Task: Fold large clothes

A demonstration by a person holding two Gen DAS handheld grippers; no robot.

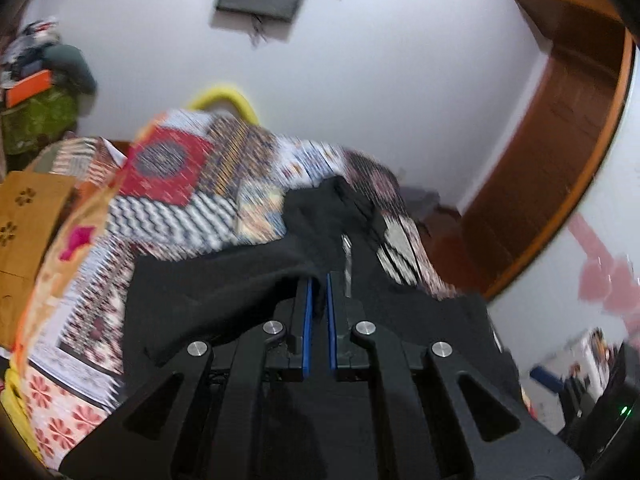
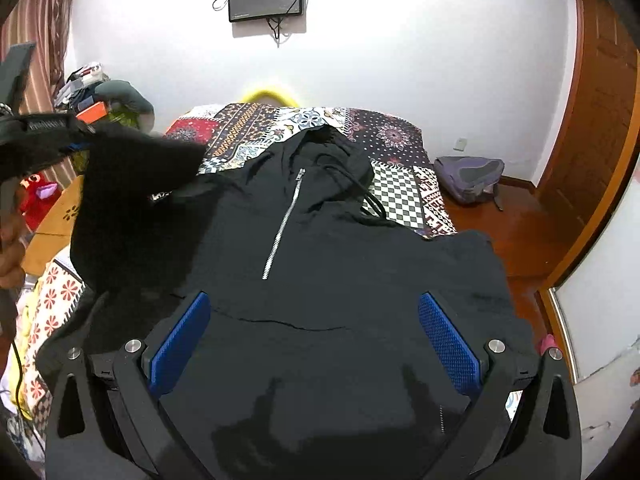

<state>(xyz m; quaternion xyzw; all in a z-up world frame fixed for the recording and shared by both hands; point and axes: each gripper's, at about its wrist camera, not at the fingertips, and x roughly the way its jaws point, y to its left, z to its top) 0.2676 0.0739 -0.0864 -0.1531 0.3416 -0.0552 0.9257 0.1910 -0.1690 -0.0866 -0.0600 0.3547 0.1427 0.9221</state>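
across the bed (image 2: 394,136) we are lifting the black hoodie (image 2: 320,280) sleeve, left gripper (image 1: 319,292) pinching it; right gripper (image 2: 314,332) spread, empty; body folds remaining.

Left-wrist view motion-blurred; hoodie (image 2: 340,260) hem cut off; bedspread (image 1: 168,184) pattern smeared.
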